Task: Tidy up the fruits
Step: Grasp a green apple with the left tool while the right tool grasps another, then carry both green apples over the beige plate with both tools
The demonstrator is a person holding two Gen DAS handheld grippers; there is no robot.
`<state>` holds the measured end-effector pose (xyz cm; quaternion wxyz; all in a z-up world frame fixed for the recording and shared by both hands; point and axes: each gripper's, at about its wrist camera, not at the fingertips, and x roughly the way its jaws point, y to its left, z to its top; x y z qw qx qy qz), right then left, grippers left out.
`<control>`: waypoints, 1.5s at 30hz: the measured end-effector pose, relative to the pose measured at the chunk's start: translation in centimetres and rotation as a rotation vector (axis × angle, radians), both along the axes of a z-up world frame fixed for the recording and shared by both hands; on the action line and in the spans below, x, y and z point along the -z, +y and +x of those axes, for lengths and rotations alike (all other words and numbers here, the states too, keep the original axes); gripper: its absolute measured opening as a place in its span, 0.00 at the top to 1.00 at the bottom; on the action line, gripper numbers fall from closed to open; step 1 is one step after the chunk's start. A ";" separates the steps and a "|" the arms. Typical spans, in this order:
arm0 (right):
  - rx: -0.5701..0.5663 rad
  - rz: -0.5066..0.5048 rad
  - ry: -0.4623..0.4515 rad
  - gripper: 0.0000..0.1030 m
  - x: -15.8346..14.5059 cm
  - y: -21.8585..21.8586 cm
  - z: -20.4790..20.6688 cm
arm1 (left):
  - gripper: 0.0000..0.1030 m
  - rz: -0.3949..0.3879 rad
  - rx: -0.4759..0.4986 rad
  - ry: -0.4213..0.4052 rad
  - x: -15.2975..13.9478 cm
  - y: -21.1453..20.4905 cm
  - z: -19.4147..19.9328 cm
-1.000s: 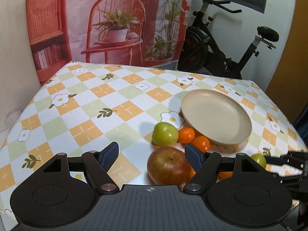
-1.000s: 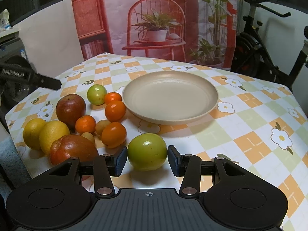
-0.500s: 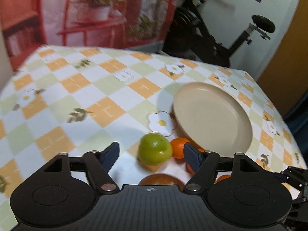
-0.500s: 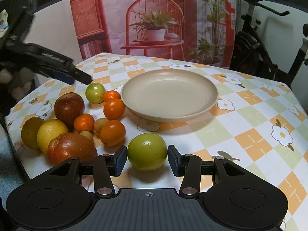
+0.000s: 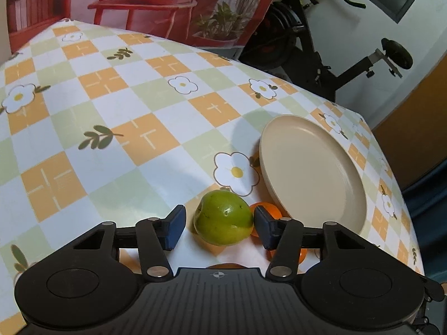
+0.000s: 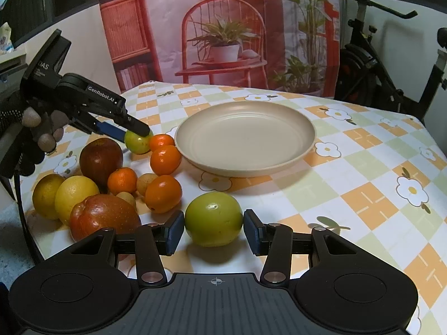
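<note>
In the left wrist view my left gripper is open around a small green apple; its right pad touches the fruit, the left pad stands apart. An orange lies just behind it, beside the empty beige plate. In the right wrist view my right gripper is open around a larger green apple on the cloth, with small gaps on both sides. The left gripper shows there over the small green apple. The plate sits behind.
A cluster of fruit lies left of the plate: two red apples, two lemons, several oranges and small tan fruits. The checked tablecloth stretches right. An exercise bike stands beyond the table's far edge.
My left gripper moved forward past the red apple and now straddles the small green apple. My right gripper stayed around the large green apple.
</note>
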<state>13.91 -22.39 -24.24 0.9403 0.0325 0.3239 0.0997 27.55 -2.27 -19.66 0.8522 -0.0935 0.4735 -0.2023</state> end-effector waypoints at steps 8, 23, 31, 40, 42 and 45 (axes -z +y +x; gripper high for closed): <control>0.010 0.017 0.007 0.58 -0.1 -0.1 0.1 | 0.50 -0.032 0.012 -0.013 0.6 0.0 -0.4; 0.005 0.034 0.036 0.58 0.1 0.1 0.8 | 0.50 0.036 0.069 -0.099 -0.4 0.1 -1.9; 0.013 0.039 0.032 0.58 -0.2 -0.1 0.7 | 0.50 0.037 0.084 -0.146 -1.5 0.3 -2.5; 0.017 0.041 0.010 0.58 -1.2 -0.1 0.3 | 0.50 0.062 0.099 -0.208 -2.9 0.5 -3.8; 0.016 0.039 0.007 0.58 -1.4 -0.1 0.4 | 0.50 0.070 0.104 -0.226 -3.4 0.4 -4.0; 0.013 0.036 -0.003 0.58 -2.0 -0.3 0.6 | 0.50 0.074 0.108 -0.250 -4.2 0.3 -4.1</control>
